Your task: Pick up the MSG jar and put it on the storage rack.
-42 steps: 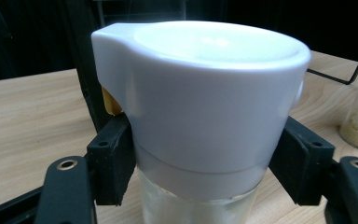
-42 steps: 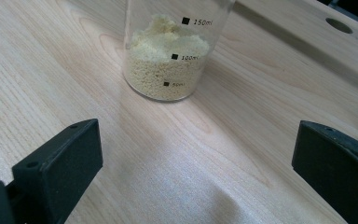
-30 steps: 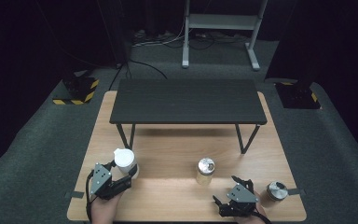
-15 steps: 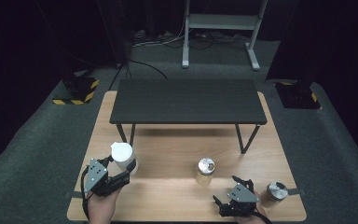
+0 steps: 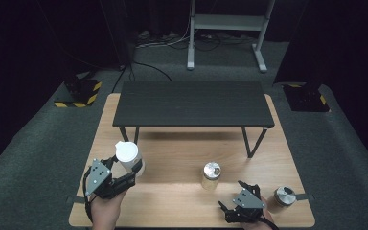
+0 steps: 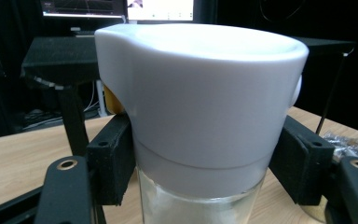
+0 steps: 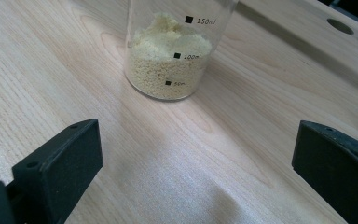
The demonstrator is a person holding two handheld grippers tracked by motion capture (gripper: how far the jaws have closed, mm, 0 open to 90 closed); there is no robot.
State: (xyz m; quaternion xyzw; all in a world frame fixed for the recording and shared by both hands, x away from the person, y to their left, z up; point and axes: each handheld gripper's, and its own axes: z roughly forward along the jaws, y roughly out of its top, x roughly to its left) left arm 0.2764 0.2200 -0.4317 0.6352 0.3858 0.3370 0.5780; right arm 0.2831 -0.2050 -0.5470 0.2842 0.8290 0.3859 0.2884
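One white-capped jar (image 5: 127,155) sits clamped between the left tongs (image 5: 135,168), whose jaws press its sides just below the white cap (image 6: 200,93), over the near left part of the counter (image 5: 182,153). Beneath them, the left hand (image 5: 106,210) reaches in from the near edge, angled forward and to the right. Right tongs (image 5: 235,199) rest low near the front edge, jaws apart and bare, pointing toward a measuring glass (image 7: 179,44) of yellowish grains just ahead. Beside them stands a small metal tin (image 5: 283,195).
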